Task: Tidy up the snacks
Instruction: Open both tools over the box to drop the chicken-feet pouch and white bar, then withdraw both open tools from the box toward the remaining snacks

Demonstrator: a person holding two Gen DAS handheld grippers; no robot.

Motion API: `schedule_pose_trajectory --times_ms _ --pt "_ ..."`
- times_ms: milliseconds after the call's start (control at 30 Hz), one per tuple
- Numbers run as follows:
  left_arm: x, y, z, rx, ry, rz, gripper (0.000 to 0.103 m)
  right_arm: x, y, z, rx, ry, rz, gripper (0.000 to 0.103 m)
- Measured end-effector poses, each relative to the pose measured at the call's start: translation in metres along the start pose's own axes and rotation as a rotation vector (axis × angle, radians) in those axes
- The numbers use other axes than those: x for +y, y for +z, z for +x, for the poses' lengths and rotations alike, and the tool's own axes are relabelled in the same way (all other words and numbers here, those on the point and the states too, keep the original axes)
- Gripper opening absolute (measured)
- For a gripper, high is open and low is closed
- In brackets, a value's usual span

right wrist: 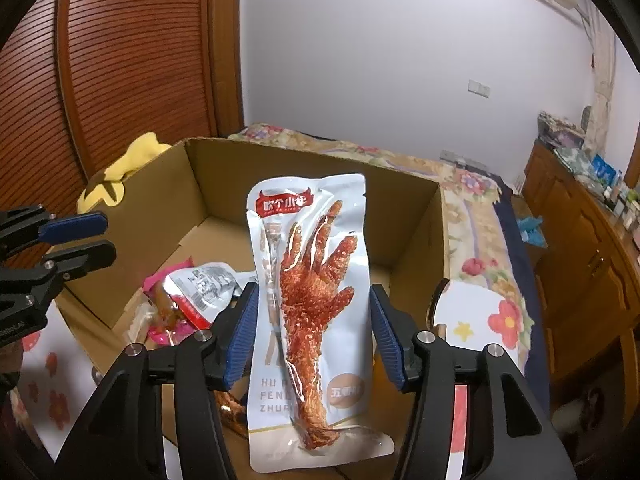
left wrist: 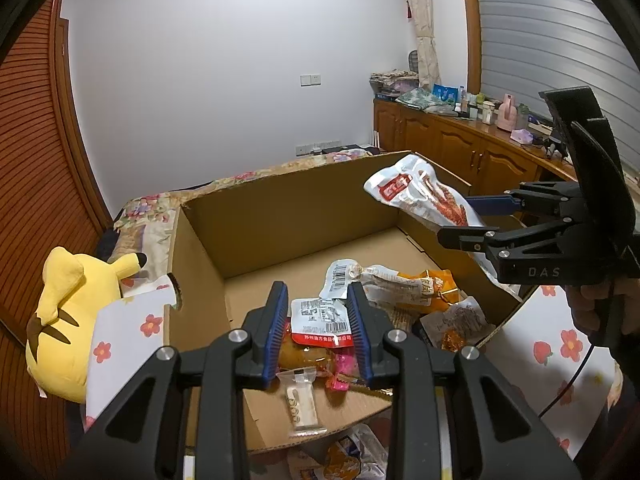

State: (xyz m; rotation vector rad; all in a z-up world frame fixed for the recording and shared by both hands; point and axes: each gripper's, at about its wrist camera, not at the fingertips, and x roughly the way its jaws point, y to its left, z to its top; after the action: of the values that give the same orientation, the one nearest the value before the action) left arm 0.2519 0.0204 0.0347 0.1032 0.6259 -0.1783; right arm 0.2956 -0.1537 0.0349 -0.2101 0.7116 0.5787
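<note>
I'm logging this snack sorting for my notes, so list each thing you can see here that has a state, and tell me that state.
Cardboard box: open, flaps up, snacks piled at the near end.
Chicken foot packet: sealed, held above the box.
Right gripper: shut on the packet.
Left gripper: open, empty, over the pile.
Barcode packet: sealed, lying on the pile.
Plush toy: lying beside the box.

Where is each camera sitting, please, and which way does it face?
Left wrist: on the left gripper, looking down into the cardboard box of snacks; right gripper at right.
Right wrist: on the right gripper, facing the box past the chicken-foot packet; left gripper at left.
Shared: box, packet, yellow plush toy.
</note>
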Motion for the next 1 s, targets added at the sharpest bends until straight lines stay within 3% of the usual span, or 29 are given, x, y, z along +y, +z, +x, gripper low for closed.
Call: schedule_pose_trajectory --times_ms 500,1000 --pt "-0.003 -0.009 -0.014 -0.009 -0.002 0.003 0.03 0.0 -0.003 -0.01 -0.001 -0.006 0.021 0.066" --pt "-0.013 -0.039 -0.062 -0.028 -0.015 -0.006 0.036 0.029 -0.03 -0.083 -0.079 0.033 0.013 0.066"
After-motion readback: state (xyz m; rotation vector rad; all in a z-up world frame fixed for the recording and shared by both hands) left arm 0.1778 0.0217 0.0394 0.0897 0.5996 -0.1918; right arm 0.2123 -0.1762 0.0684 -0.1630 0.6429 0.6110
